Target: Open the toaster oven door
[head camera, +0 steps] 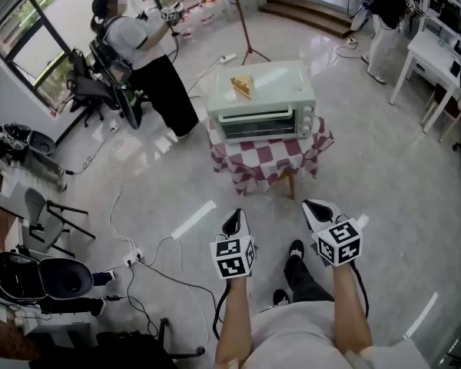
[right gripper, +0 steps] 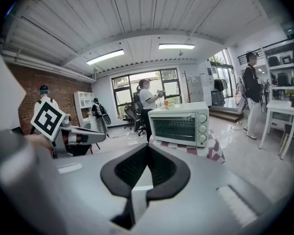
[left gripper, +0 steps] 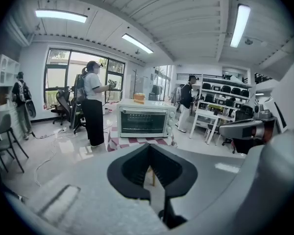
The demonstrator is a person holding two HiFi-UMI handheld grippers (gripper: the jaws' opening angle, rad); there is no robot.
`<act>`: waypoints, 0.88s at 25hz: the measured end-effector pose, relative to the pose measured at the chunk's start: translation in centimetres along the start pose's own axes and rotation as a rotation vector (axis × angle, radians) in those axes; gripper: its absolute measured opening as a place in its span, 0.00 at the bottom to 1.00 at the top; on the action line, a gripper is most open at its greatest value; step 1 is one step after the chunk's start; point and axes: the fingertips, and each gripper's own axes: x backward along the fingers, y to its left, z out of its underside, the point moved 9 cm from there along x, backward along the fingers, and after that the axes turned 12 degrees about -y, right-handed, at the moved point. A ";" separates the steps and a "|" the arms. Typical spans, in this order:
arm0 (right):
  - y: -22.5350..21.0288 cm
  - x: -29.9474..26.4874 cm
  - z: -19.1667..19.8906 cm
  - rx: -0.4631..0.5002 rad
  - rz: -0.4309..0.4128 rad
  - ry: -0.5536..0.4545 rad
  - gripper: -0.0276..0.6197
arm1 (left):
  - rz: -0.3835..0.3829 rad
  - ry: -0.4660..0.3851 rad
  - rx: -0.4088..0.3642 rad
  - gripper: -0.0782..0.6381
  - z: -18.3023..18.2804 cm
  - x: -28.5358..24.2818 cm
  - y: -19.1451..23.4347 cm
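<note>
Mint-green metal and a glass front mark out the toaster oven (head camera: 263, 102), which stands on a small surface (head camera: 270, 158) draped in a red-and-white checked cloth, at the far middle of the room. Its door (head camera: 255, 127) is shut and faces the near side. The handle (head camera: 253, 115) runs left to right along the door's top edge, and the knobs (head camera: 306, 119) sit in a column at its right.

Both claws are well apart from the oven, with open floor (head camera: 177, 183) between. The left claw (head camera: 233, 220) and the right claw (head camera: 316, 208) both point toward it, and the oven lies straight ahead, in line with the gap between the two. The right claw reaches a touch farther forward, but neither is clearly the nearer. Each claw is closed with nothing between its jaws.

The coming move probably calls for carrying a claw far across the floor and meeting the handle across its long, level axis.

Through the glass only a wire rack can be made out; whether the oven holds anything else cannot be told. A wedge of toasted bread (head camera: 243, 85) rests on the oven's top, near its left side.
</note>
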 end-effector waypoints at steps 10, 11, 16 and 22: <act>-5.9 -8.7 -3.9 0.046 0.016 -0.029 0.05 | -0.022 -0.074 -0.076 0.11 -4.6 -9.4 1.2; -6.4 -9.5 -4.3 0.059 0.006 -0.030 0.05 | -0.031 -0.085 -0.091 0.11 -5.0 -10.3 1.2; -9.2 -13.2 -5.5 0.110 0.008 -0.018 0.05 | -0.053 -0.117 -0.109 0.11 -6.3 -14.1 1.2; -12.1 -16.6 -5.5 0.091 -0.021 -0.023 0.05 | -0.030 -0.131 -0.067 0.11 -6.1 -17.5 1.1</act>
